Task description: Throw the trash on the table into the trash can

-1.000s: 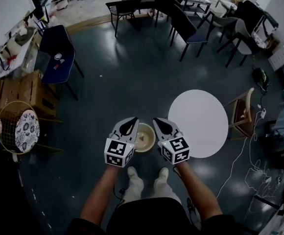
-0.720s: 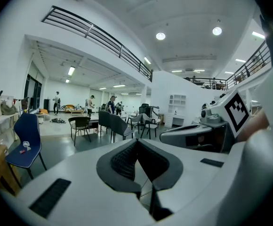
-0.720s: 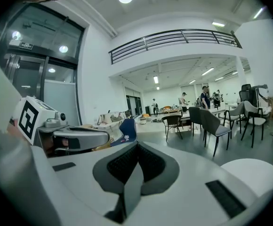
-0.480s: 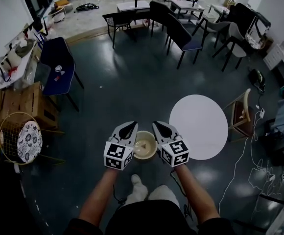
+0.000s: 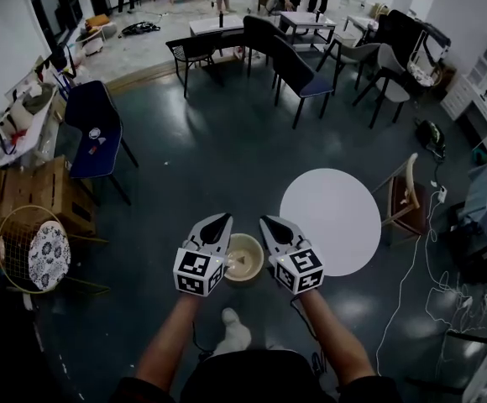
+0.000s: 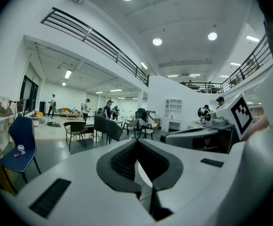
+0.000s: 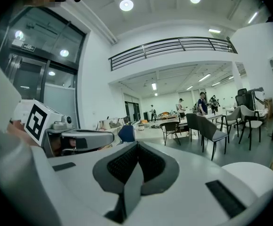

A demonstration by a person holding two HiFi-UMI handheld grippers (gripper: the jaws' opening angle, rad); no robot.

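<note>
Bin position decides the next move. In the head view the round beige trash can [image 5: 244,257] stands on the dark floor right between my two tools and below their tips, with the left gripper [image 5: 220,222] over its left rim and the right gripper [image 5: 269,223] over its right. Both have their jaws pressed together with nothing pinched, and each gripper's own view bears that out. The white round table [image 5: 330,221] stands just to the right of the can, so the right gripper is the nearer one to it. I see no trash on its top, so I judge any further reach would go rightward.
</note>
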